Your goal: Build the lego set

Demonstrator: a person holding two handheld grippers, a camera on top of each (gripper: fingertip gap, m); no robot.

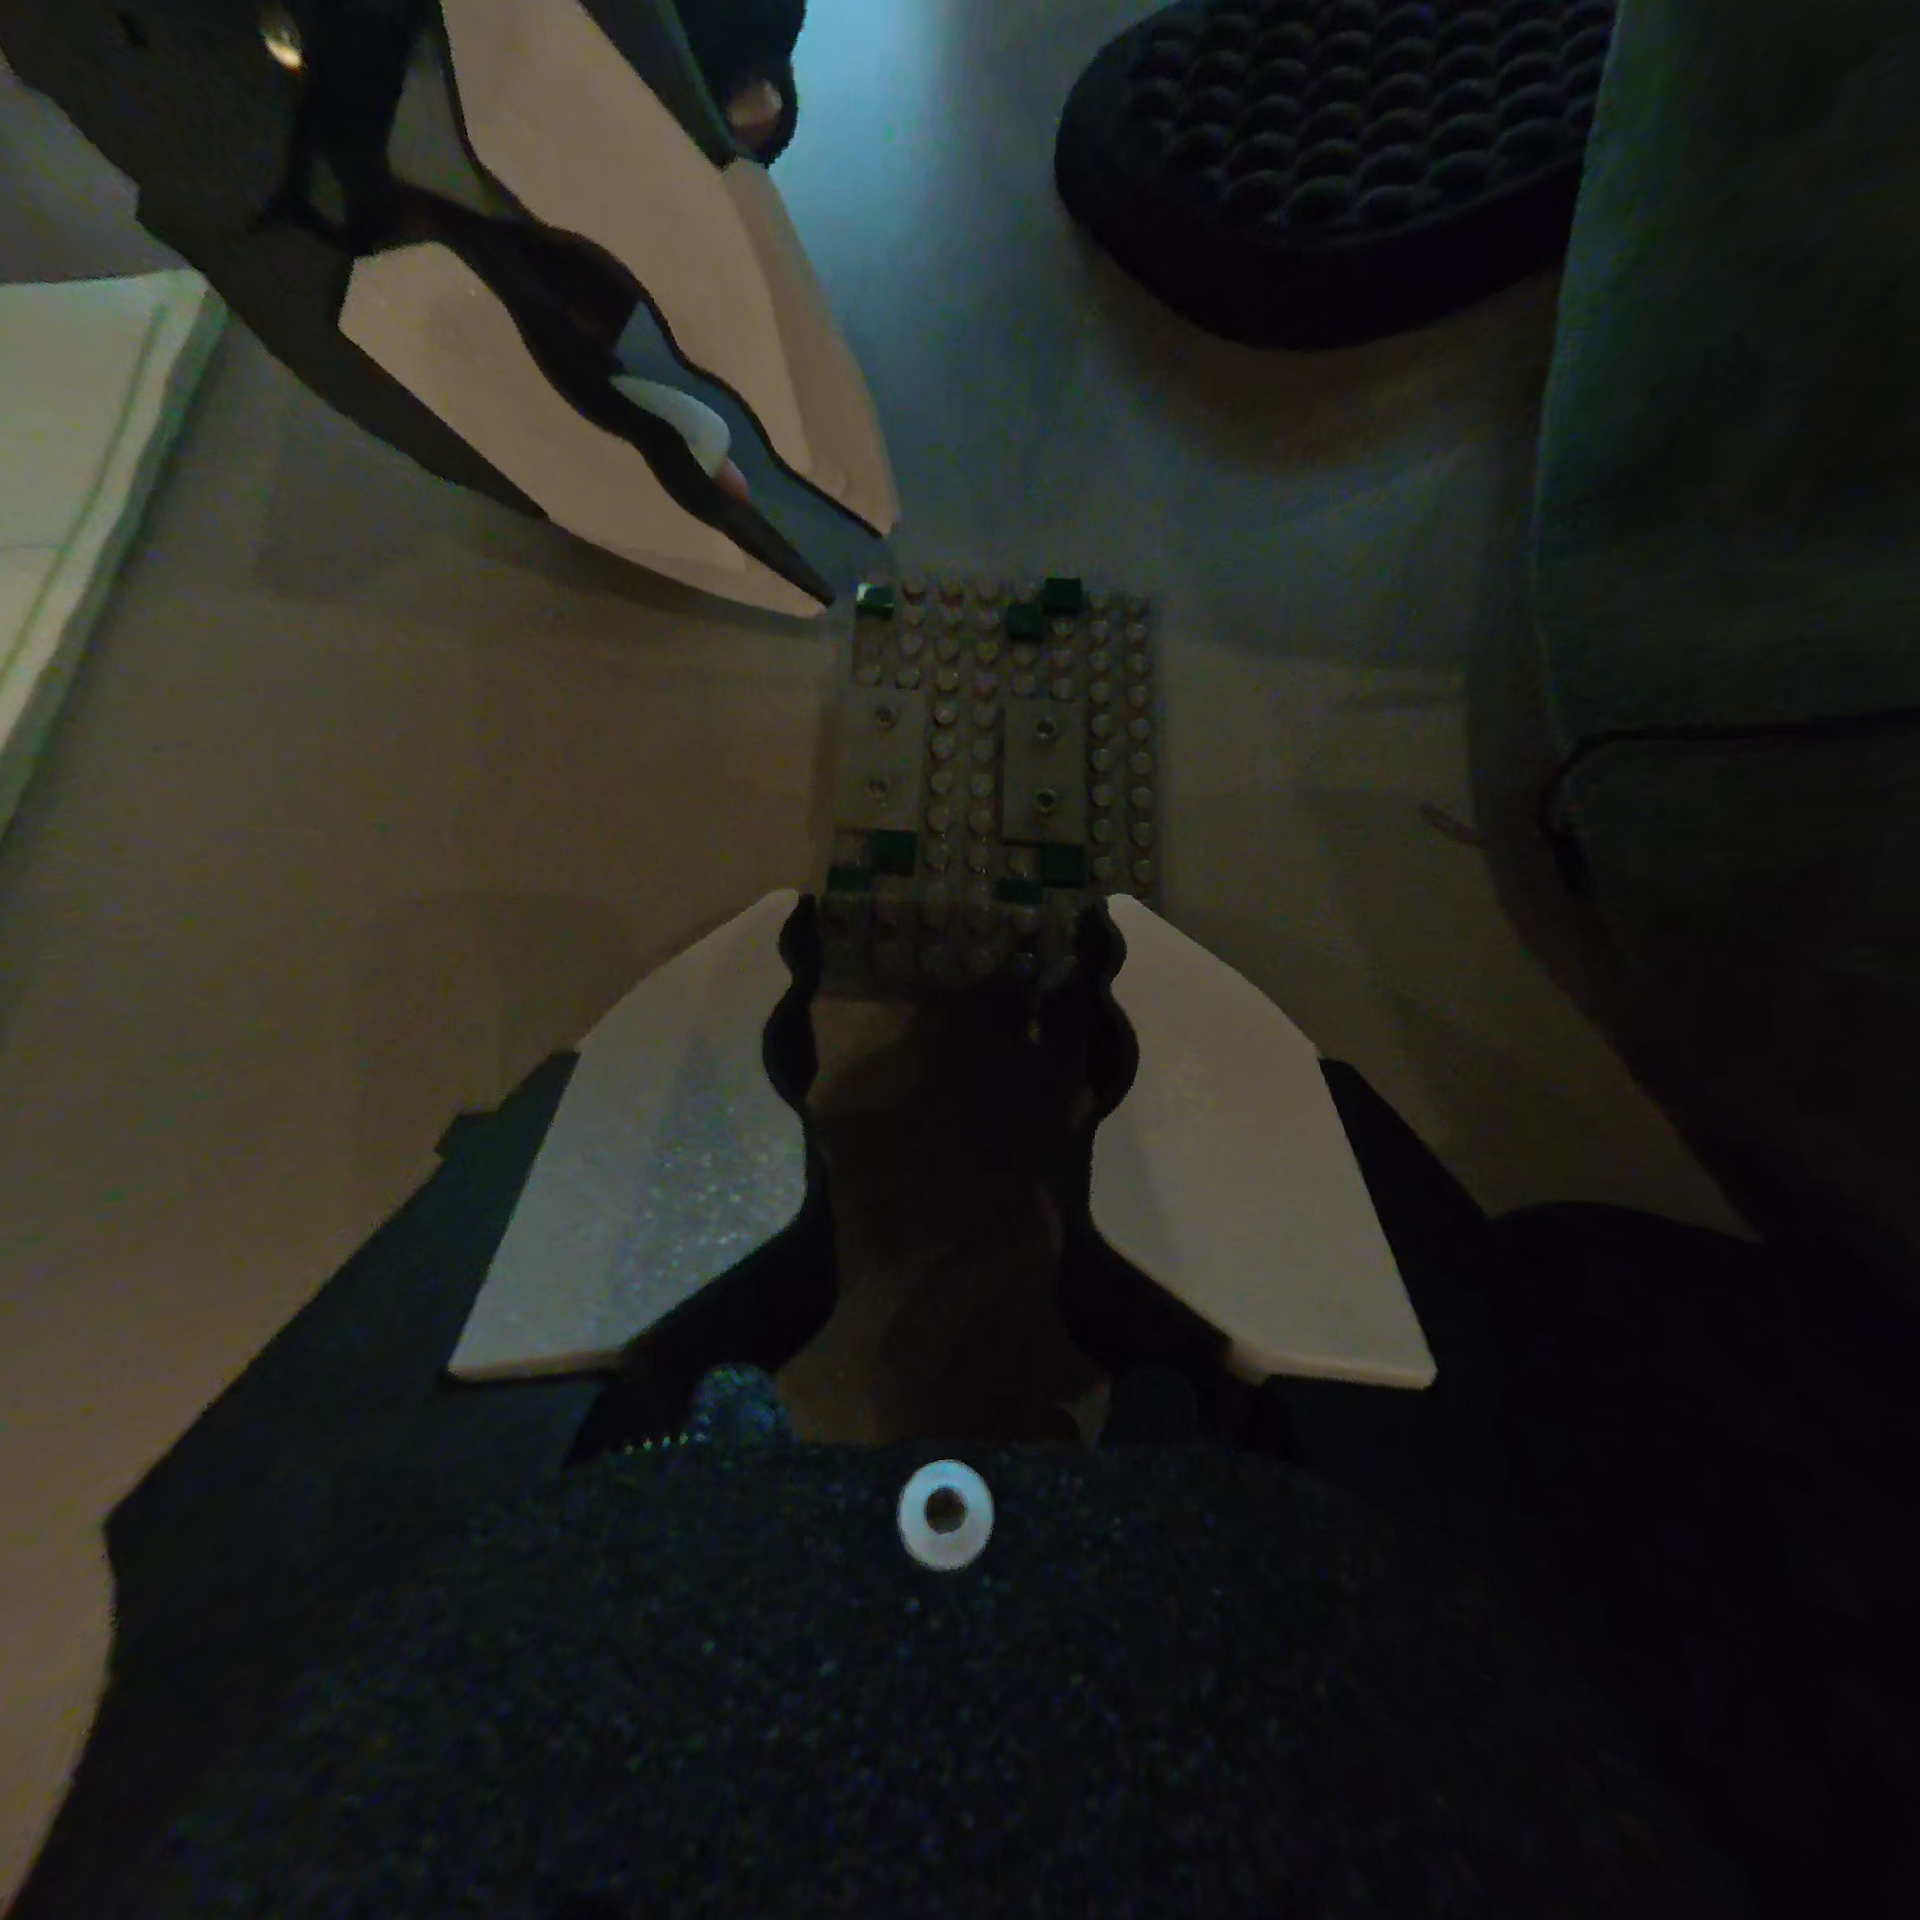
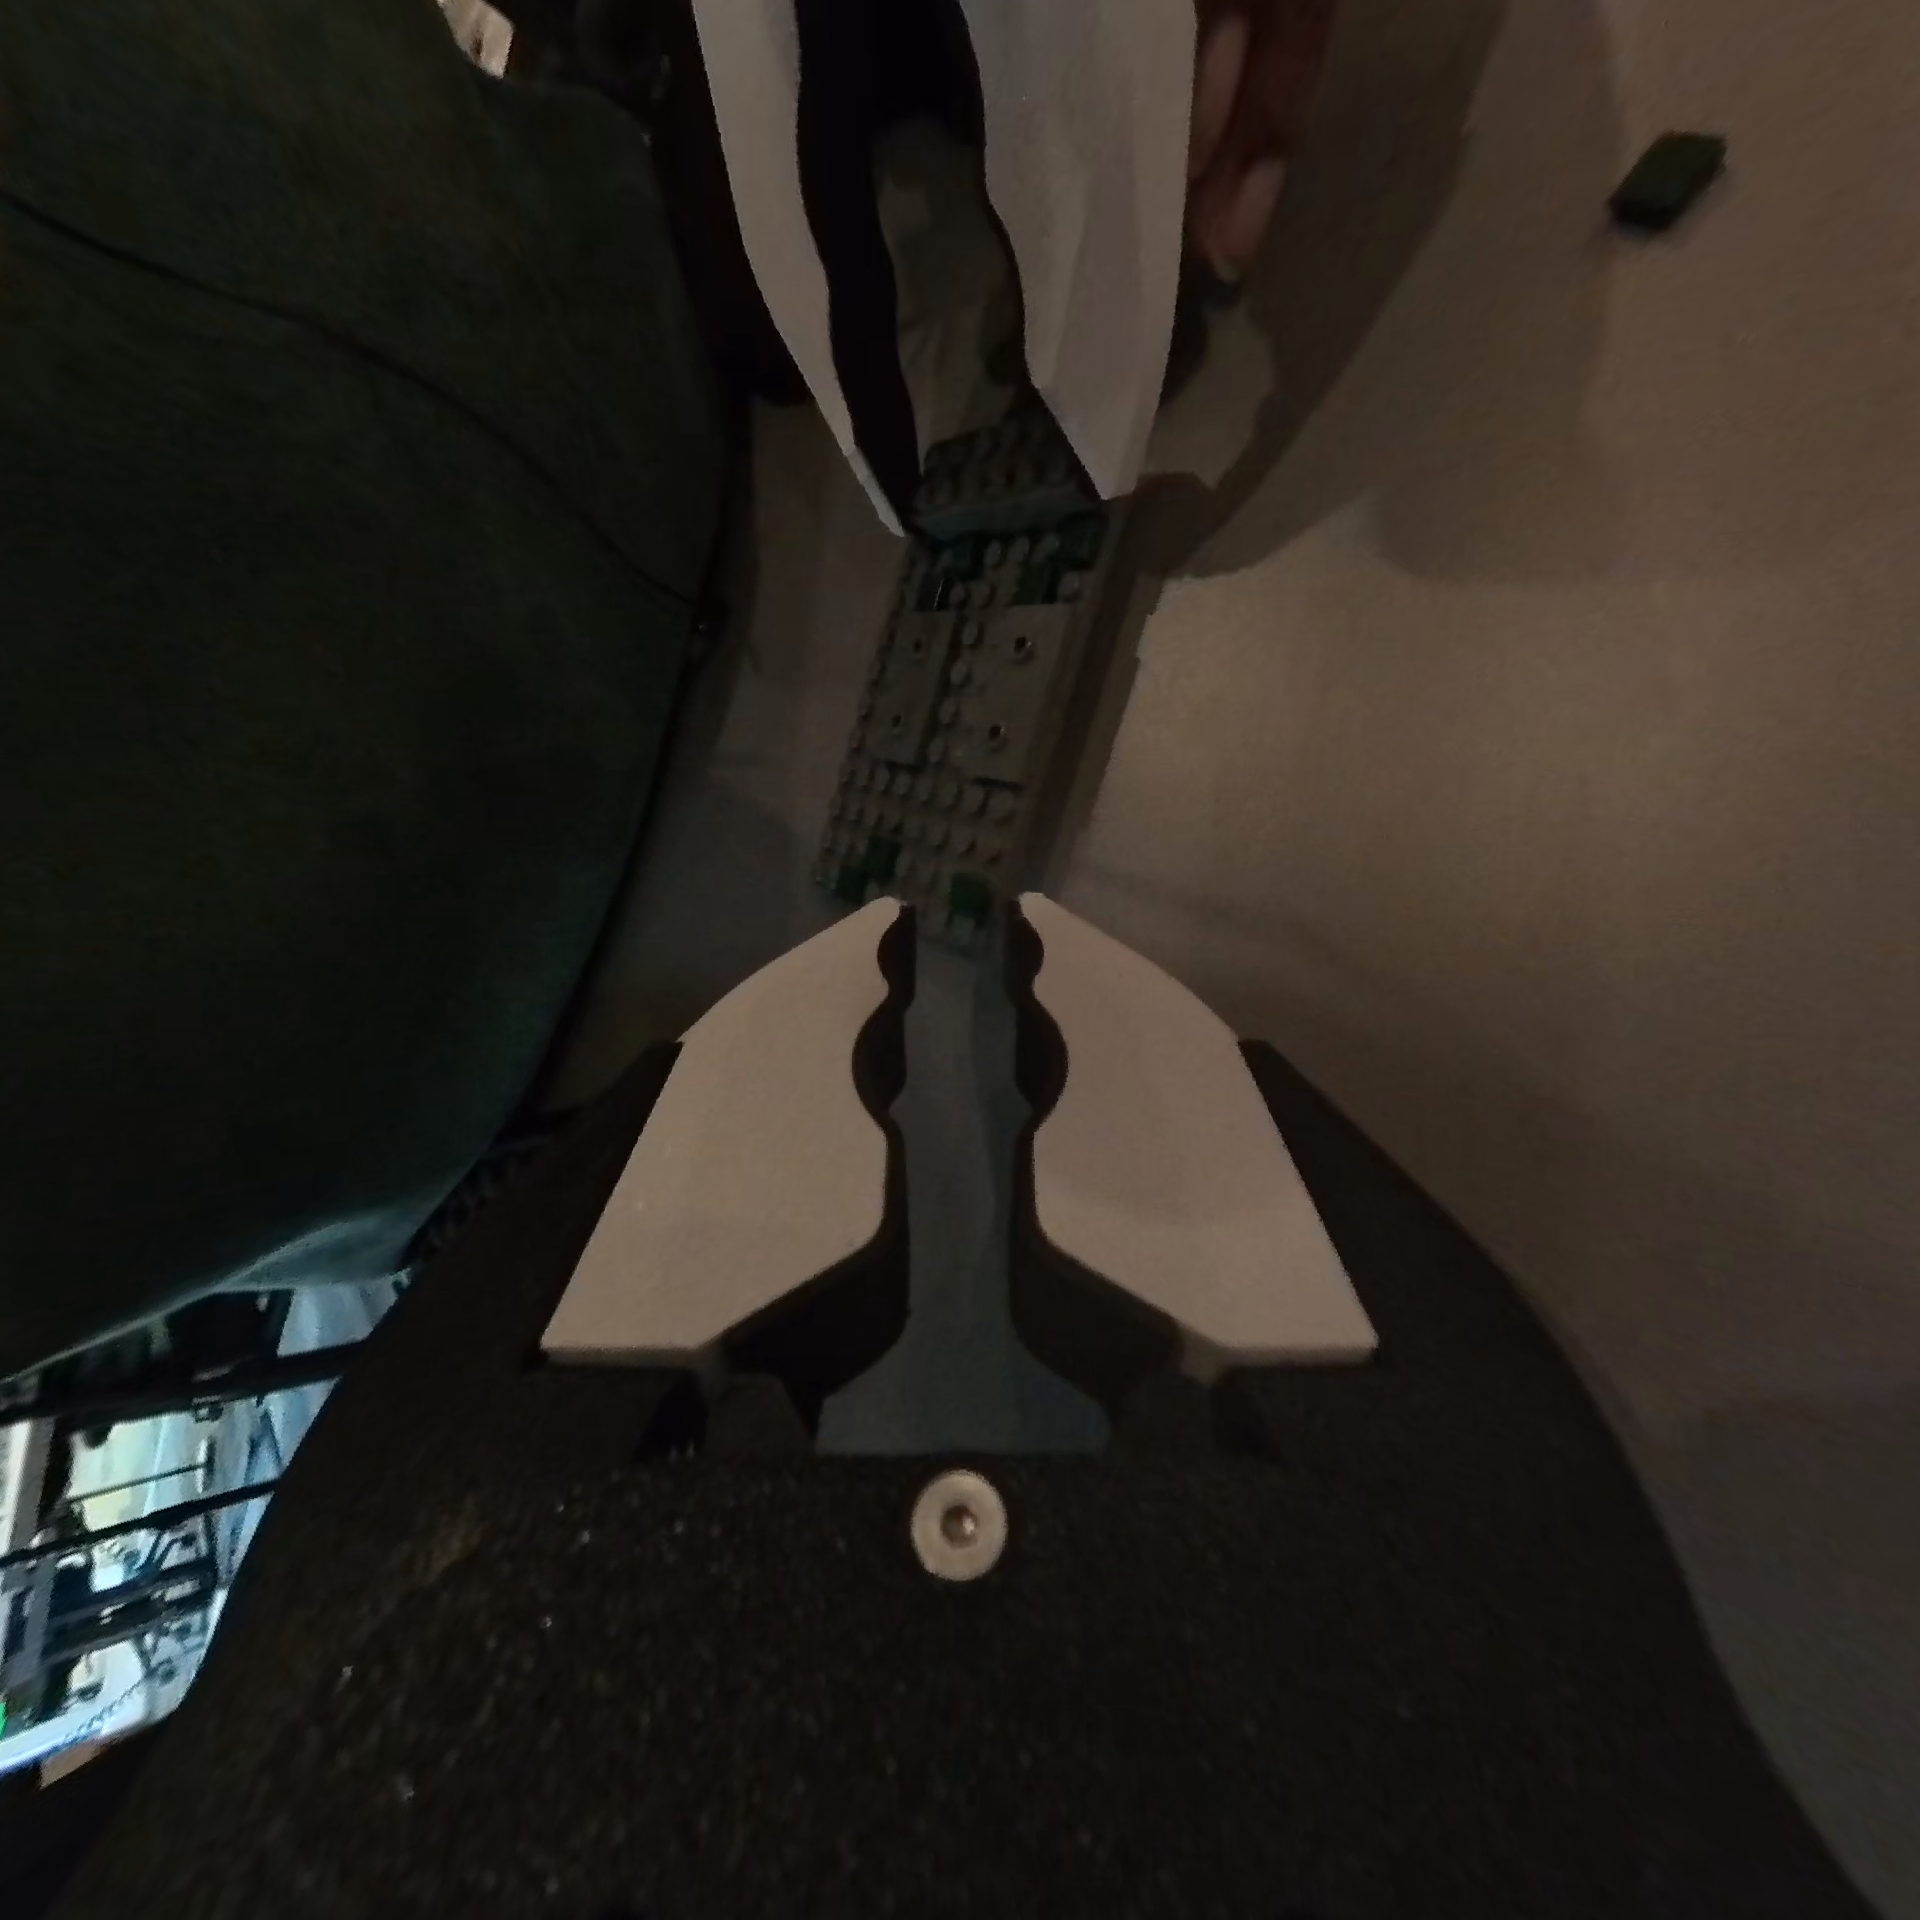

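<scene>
Both grippers' fingers pinch opposite ends of the grey plate.

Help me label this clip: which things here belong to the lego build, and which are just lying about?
Job:
- grey studded plate
- small green pieces on it
- left hand-held gripper, holding the plate's near end
- right hand-held gripper, at its far end

Lying about:
- black dimpled pad
- dark green cushion
- small dark block

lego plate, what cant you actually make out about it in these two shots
- Grey lego plate, left wrist view: near end hidden between the left gripper fingers.
- Right wrist view: the plate's near edge sits between the right gripper fingertips; contact unclear.
- Small green pieces: too dark to tell shapes.
</scene>
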